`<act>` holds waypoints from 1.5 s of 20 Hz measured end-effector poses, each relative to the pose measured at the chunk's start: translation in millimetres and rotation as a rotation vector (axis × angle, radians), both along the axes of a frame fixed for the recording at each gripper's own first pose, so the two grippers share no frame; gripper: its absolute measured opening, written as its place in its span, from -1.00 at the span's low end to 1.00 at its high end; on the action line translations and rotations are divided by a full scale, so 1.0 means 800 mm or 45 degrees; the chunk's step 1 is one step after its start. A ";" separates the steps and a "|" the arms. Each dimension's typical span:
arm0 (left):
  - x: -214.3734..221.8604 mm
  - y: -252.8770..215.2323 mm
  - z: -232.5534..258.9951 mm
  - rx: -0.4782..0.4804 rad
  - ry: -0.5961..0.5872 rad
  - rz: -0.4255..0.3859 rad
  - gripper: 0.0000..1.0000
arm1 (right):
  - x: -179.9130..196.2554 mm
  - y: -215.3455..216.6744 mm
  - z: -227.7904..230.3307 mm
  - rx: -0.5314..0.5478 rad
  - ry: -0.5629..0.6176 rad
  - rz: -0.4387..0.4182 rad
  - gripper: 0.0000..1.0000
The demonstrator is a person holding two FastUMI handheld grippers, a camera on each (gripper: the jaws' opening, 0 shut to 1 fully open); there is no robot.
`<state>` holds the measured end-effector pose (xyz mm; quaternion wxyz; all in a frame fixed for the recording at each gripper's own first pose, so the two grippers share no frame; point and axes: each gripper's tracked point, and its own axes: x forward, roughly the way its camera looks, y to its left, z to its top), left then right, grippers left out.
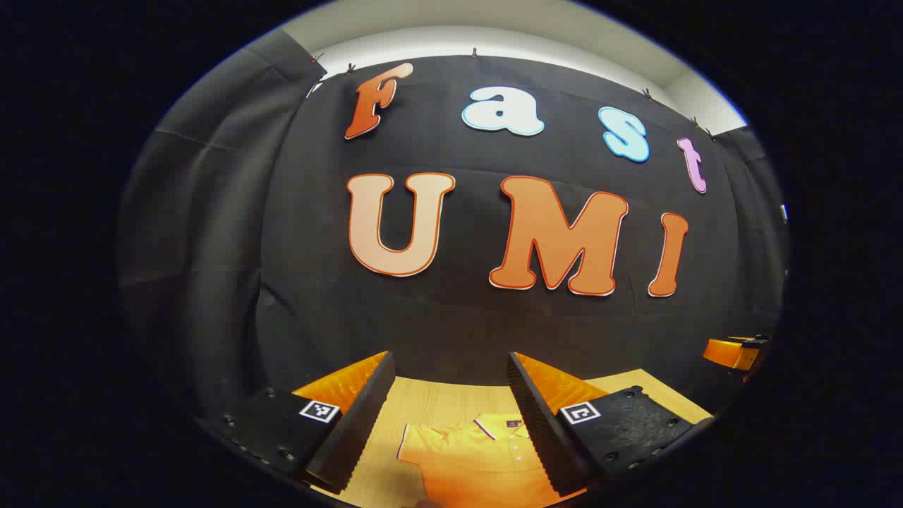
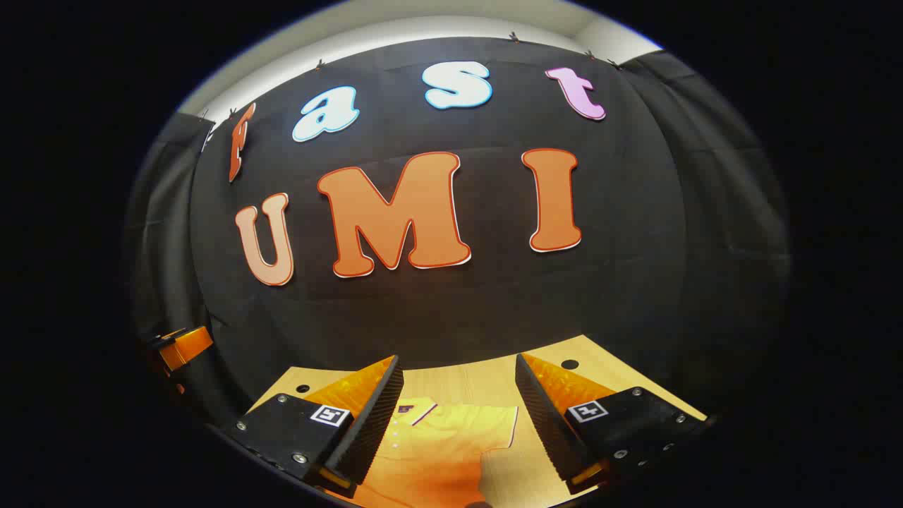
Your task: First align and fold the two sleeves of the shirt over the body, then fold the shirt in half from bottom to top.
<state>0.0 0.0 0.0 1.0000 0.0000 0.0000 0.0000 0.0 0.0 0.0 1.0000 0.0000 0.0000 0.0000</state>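
Both tools are held raised with jaws spread wide and nothing between them. Beneath the left gripper (image 1: 451,416) one short sleeve and the collar of the orange short-sleeved polo shirt (image 1: 473,458) are seen, spread flat on the pale wooden table (image 1: 437,402); beneath the right gripper (image 2: 458,416) the other sleeve is seen, well apart from the fingers. No fold appears to have been made, though the lower body is cut off from sight. A sleeve could be pinched with the layer beneath, so the body would be dragged askew and the sleeves misaligned.
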 end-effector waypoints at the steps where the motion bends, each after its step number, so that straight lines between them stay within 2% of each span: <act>1: 0.000 0.001 -0.001 -0.003 0.002 -0.002 0.96 | 0.001 0.003 -0.001 -0.009 0.005 0.003 0.93; 7: 0.001 0.004 0.001 0.017 0.005 0.003 0.95 | 0.002 0.012 -0.002 -0.029 0.009 0.023 0.93; 11: 0.000 -0.002 -0.005 0.022 0.022 0.001 0.94 | -0.002 0.004 0.001 -0.076 -0.001 -0.005 0.94; 21: -0.008 -0.009 -0.007 0.038 0.012 0.015 0.94 | -0.010 -0.008 -0.005 -0.104 0.025 0.002 0.93; 28: -0.005 -0.011 -0.013 0.038 0.022 0.014 0.95 | 0.016 -0.025 -0.029 -0.067 0.187 -0.023 0.93; 29: -0.005 -0.010 -0.012 0.039 0.025 0.015 0.95 | 0.023 -0.030 -0.031 -0.069 0.214 -0.033 1.00; 30: -0.004 -0.009 -0.015 0.041 0.028 0.019 0.95 | 0.030 -0.035 -0.033 -0.065 0.237 -0.046 0.94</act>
